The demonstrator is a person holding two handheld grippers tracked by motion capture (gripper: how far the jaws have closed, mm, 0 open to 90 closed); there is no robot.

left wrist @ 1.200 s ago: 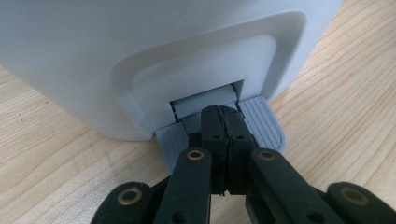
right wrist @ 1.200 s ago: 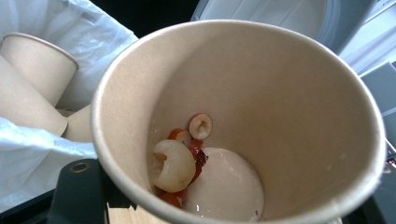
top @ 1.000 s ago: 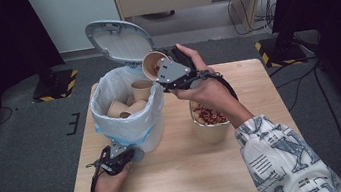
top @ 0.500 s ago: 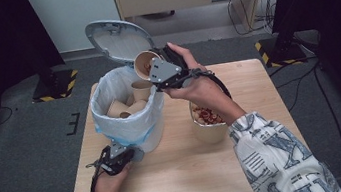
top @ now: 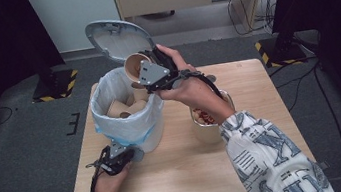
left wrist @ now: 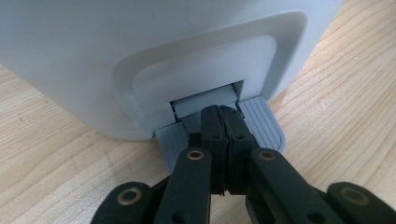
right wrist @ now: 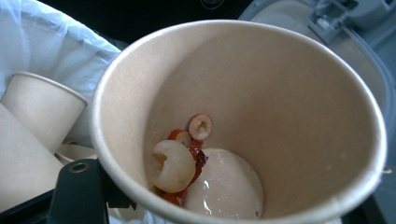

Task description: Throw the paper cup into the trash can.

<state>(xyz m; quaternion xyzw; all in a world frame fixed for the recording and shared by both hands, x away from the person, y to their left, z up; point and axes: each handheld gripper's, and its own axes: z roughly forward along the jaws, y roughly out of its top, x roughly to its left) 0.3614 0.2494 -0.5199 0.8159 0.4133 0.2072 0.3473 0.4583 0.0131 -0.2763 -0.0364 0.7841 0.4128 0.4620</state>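
Currently the right gripper (top: 141,74) is clamped on a tan paper cup (top: 135,66), tilted over the white lined bin (top: 128,113). Left gripper (top: 127,154), jaws together, presses the bin's grey pedal (left wrist: 261,119) near the desk's front-left edge.

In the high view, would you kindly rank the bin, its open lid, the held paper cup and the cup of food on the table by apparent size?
1. Bin, clearly largest.
2. Lid.
3. Cup of food, partly hidden by the forearm, so unsure.
4. Held paper cup, smallest, though partly covered by the right hand-held gripper.
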